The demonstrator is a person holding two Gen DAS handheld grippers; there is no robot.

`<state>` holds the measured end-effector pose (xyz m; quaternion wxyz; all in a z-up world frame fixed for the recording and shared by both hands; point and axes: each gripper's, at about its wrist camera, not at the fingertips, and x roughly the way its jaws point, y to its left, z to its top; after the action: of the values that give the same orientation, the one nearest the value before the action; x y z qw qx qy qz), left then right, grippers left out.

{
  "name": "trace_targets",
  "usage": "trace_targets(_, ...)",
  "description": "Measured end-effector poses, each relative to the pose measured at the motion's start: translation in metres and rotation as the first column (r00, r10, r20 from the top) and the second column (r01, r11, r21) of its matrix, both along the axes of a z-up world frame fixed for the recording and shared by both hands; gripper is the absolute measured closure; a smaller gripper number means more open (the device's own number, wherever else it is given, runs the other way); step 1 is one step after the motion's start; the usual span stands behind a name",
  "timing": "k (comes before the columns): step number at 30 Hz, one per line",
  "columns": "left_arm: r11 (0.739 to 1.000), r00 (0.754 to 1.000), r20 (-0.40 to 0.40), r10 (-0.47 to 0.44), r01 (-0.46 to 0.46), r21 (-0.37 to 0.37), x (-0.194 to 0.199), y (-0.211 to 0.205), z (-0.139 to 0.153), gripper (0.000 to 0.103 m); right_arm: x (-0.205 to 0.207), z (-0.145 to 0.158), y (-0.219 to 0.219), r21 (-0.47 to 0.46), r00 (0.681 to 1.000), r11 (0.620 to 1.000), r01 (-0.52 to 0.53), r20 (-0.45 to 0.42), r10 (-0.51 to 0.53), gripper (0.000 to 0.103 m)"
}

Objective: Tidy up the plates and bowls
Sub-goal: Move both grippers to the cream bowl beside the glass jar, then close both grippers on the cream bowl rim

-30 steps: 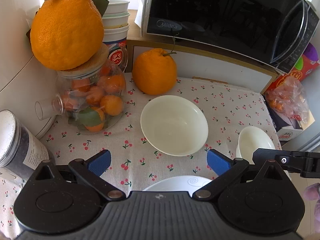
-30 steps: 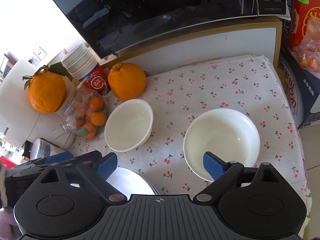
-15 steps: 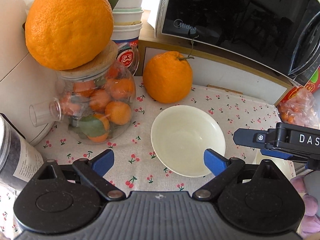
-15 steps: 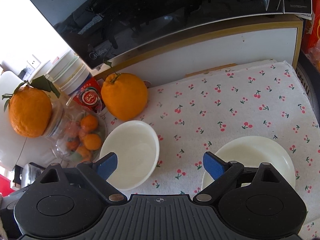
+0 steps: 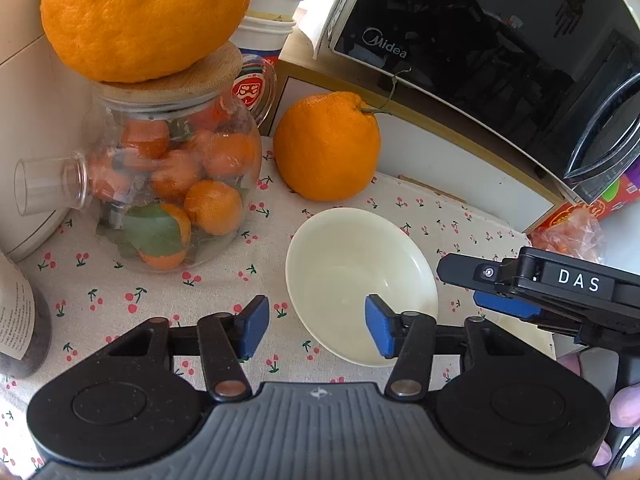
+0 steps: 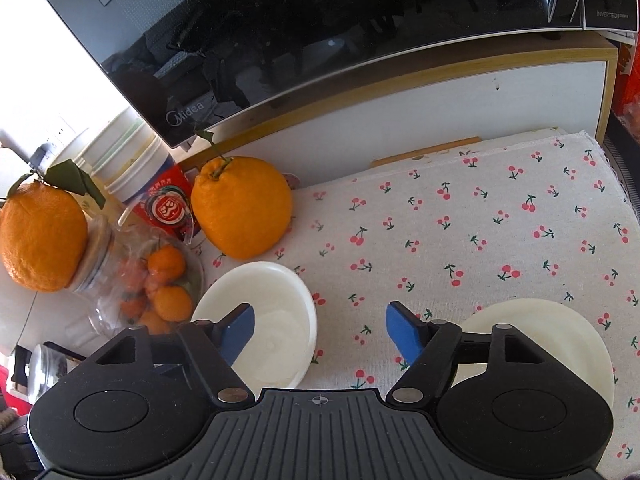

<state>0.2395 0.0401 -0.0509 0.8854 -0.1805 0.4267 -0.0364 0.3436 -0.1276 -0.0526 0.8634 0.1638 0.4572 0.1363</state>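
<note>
A cream bowl (image 5: pixel 352 268) sits on the cherry-print cloth (image 5: pixel 224 276). My left gripper (image 5: pixel 316 332) straddles its near rim: the right pad is inside the bowl, the left pad stands over the cloth. Its jaws are closing and a gap still shows beside the rim. The right gripper (image 5: pixel 472 288) reaches in from the right, next to this bowl. In the right wrist view the same bowl (image 6: pixel 276 312) lies under the left finger of my right gripper (image 6: pixel 320 332), whose jaws are closing with the bowl's right rim between them. A second cream bowl (image 6: pixel 560 332) sits at the right, partly hidden.
A glass jar of small oranges (image 5: pixel 176 184) with a big orange (image 5: pixel 144 16) on its lid stands left. Another big orange (image 5: pixel 326 146) sits behind the bowl. A microwave (image 5: pixel 500 40), stacked cups (image 5: pixel 268 12) and a dark canister (image 5: pixel 20 320) ring the cloth. The cloth's edge (image 6: pixel 624 200) runs at right.
Both grippers came forward and down toward the bowls, and both sets of jaws narrowed. The right gripper slid into the left wrist view. The plate at the bottom edge left view.
</note>
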Motion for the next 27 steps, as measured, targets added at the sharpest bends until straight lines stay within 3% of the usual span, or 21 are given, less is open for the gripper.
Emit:
trace_targets(13,0.999,1.000,-0.001,0.024,-0.024,-0.029,-0.005,0.006,-0.009,0.085,0.000,-0.015,0.009,-0.008,1.000,1.000,-0.011,-0.029,0.011,0.077)
trace_targets(22,0.999,1.000,0.011,0.022,-0.022,-0.026,-0.009,0.009,-0.009,0.094,0.002,-0.022,0.010,0.015,0.998,1.000,-0.009,-0.057,0.009,0.094)
trace_targets(27,1.000,1.000,0.018,0.022,-0.022,-0.020,-0.009,0.007,-0.007,0.094,0.000,-0.019,0.011,0.010,0.999,1.000,-0.010,-0.051,0.011,0.095)
